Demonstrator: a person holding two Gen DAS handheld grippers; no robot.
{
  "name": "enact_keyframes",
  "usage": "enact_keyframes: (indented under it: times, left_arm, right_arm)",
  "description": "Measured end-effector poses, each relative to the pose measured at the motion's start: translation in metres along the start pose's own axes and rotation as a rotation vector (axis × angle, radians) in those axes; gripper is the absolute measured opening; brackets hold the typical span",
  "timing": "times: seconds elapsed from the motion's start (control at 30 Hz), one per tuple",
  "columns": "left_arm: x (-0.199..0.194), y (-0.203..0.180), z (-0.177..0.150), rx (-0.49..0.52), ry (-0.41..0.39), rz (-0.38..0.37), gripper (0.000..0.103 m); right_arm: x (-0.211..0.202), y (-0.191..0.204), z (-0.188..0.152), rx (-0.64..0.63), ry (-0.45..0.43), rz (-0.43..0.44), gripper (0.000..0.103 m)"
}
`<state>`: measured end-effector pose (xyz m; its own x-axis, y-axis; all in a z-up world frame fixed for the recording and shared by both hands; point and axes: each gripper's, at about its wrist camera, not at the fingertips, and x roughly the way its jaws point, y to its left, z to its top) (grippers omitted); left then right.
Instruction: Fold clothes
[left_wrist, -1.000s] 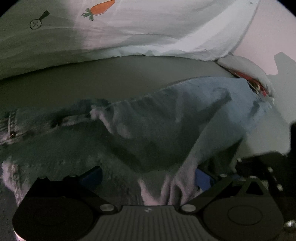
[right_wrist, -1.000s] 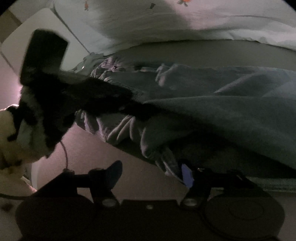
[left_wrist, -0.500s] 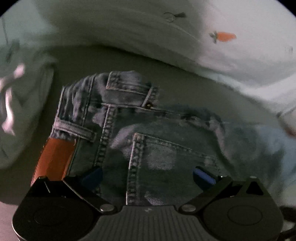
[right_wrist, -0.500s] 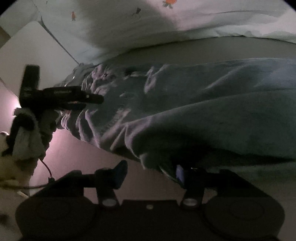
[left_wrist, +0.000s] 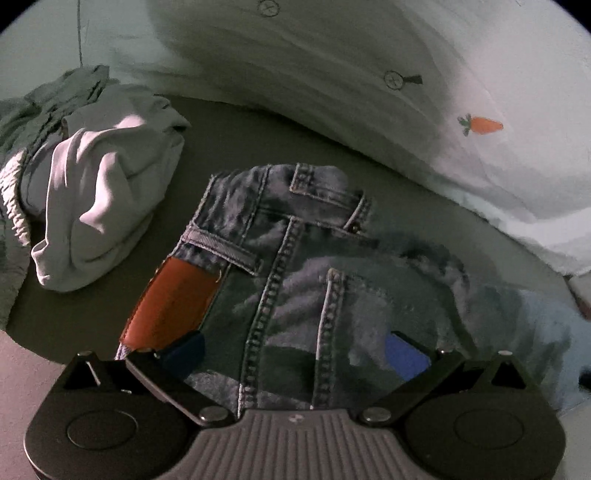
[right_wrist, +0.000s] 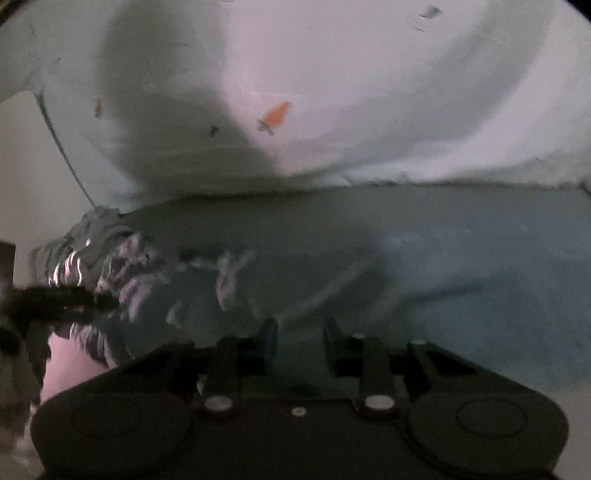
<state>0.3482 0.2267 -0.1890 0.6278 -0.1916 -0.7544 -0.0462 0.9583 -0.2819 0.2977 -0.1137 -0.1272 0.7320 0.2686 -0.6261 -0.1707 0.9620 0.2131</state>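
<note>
Blue jeans (left_wrist: 295, 266) lie back-side up on the grey bed sheet (left_wrist: 240, 140), showing an orange waistband patch (left_wrist: 173, 299), belt loops and a back pocket. My left gripper (left_wrist: 295, 350) hovers open and wide over the seat of the jeans, holding nothing. In the blurred right wrist view, a jeans leg (right_wrist: 443, 280) stretches to the right. My right gripper (right_wrist: 299, 339) sits low on it, jaws drawn close with denim between them. The dark left gripper body (right_wrist: 55, 299) shows at the left edge there.
A crumpled white garment (left_wrist: 99, 192) and a greenish one (left_wrist: 37, 107) are piled left of the jeans. A white duvet with carrot prints (left_wrist: 369, 92) bulges along the back, also filling the upper right wrist view (right_wrist: 332, 92). The bed edge runs at the lower left.
My left gripper let go of the denim fold, opened and swung to the waistband end. My right gripper moved forward onto the jeans leg and its jaws narrowed.
</note>
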Motion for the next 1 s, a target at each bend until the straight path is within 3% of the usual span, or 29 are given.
enact_keyframes:
  times: [0.07,0.17,0.23,0.4,0.53,0.6,0.67,0.8,0.87,1.0]
  left_arm:
    - [0.001,0.000,-0.002,0.018,-0.007,0.006,0.103]
    - [0.003,0.000,-0.004,0.045,-0.018,0.014,0.103]
    - [0.003,0.006,-0.005,0.026,-0.027,-0.007,0.103]
    - [0.002,0.026,0.002,-0.123,-0.034,-0.080,0.102]
    - [-0.001,0.032,0.010,-0.214,-0.009,-0.108,0.102]
    - [-0.009,0.032,0.013,-0.232,0.014,-0.130,0.103]
    - [-0.021,0.034,0.011,-0.252,0.017,-0.165,0.103]
    - [-0.049,0.046,-0.008,-0.332,0.016,-0.243,0.103]
    - [-0.054,0.052,-0.021,-0.372,0.036,-0.256,0.103]
    - [-0.047,0.065,-0.045,-0.464,0.083,-0.239,0.103]
  right_arm:
    - [0.024,0.011,0.004,-0.035,0.020,-0.007,0.029]
    - [0.065,0.026,-0.018,-0.183,0.170,-0.044,0.028]
    - [0.066,0.026,-0.045,-0.252,0.146,-0.060,0.028]
    - [0.040,-0.012,-0.054,-0.039,0.190,-0.072,0.033]
    - [0.029,-0.025,-0.056,0.042,0.192,-0.079,0.033]
    - [0.032,-0.013,-0.054,-0.005,0.217,-0.103,0.037]
    - [0.036,-0.001,-0.051,-0.064,0.231,-0.132,0.052]
    - [0.033,0.016,-0.037,-0.117,0.175,-0.140,0.062]
    - [0.036,0.019,-0.028,-0.111,0.155,-0.133,0.078]
    - [0.049,0.022,-0.022,-0.119,0.161,-0.123,0.078]
